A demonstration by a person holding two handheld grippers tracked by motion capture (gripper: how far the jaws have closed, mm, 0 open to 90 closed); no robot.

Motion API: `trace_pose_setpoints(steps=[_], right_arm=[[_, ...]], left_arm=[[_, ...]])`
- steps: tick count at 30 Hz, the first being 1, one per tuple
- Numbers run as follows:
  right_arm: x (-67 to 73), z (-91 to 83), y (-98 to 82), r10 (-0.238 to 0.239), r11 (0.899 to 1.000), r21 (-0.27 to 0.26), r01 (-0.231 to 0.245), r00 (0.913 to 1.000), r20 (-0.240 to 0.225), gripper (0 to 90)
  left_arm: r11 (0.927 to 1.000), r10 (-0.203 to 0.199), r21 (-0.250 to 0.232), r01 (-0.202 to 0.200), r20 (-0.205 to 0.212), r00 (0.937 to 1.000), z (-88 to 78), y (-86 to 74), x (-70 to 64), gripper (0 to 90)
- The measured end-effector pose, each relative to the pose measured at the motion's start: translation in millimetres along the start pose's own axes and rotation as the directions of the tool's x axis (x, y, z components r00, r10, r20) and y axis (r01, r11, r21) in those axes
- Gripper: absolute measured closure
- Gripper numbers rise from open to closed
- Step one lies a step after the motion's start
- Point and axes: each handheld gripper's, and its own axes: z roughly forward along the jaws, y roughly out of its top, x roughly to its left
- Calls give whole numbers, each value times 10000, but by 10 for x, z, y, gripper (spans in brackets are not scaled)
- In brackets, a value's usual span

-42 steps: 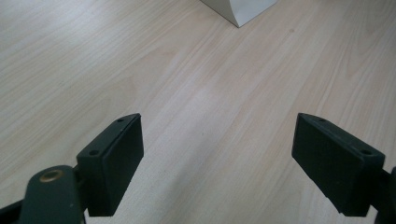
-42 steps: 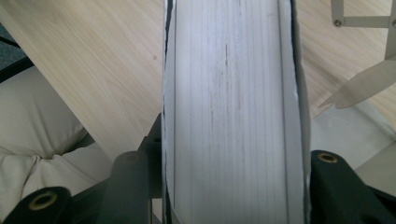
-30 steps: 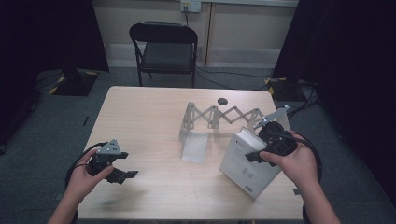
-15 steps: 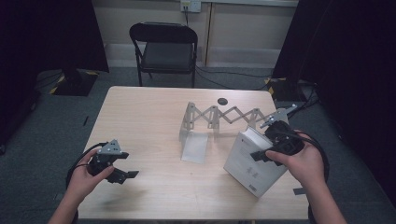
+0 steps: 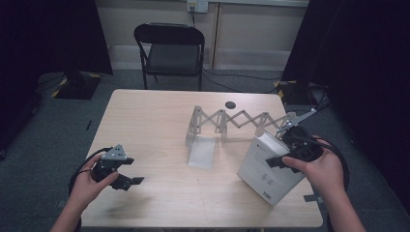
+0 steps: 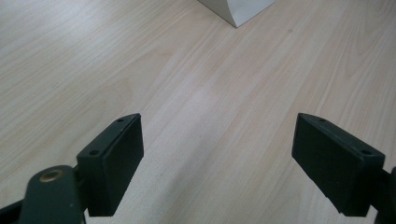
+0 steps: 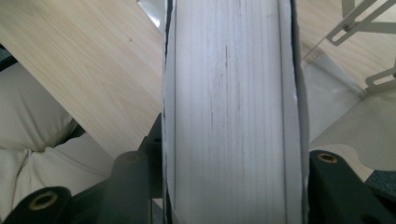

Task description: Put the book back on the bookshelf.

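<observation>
The white book (image 5: 269,169) stands tilted on the near right part of the table (image 5: 154,121), its lower edge on the wood and its top leaning toward the far right, just in front of the right end of the expanding metal rack (image 5: 237,121). Your right gripper (image 5: 290,153) has it clamped: in the right gripper view the block of page edges (image 7: 229,112) runs straight up the middle with a cover on either side, and your two black jaws press against those covers from left and right. Your right hand (image 5: 319,169) wraps the gripper body at the book's upper right corner, with the cable (image 5: 338,159) looping round your wrist.

The rack stretches from the table's middle toward the far right edge, its scissor links zigzagging between upright plates, and the flat base plate (image 5: 202,152) of its left end lies toward you on the wood. A small dark round spot (image 5: 230,104) sits on the table just beyond the rack.

Your left gripper (image 5: 126,180) hangs low over the near left part of the table, well apart from the book and the rack. Its jaws are spread wide with bare wood between them, gripping nothing; in the left gripper view a pale corner (image 6: 236,9) shows at the far edge. A black folding chair (image 5: 171,46) stands on the floor beyond the table.
</observation>
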Motion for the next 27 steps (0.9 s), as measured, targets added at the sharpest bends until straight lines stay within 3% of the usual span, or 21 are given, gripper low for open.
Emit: trace_pose_setpoints(steps=[27], right_arm=[[-154, -82, -132, 629, 9980, 47, -630, 9979, 142, 526]], left_arm=[[10000, -28, -31, 29, 50, 10000, 21, 3, -2, 166]])
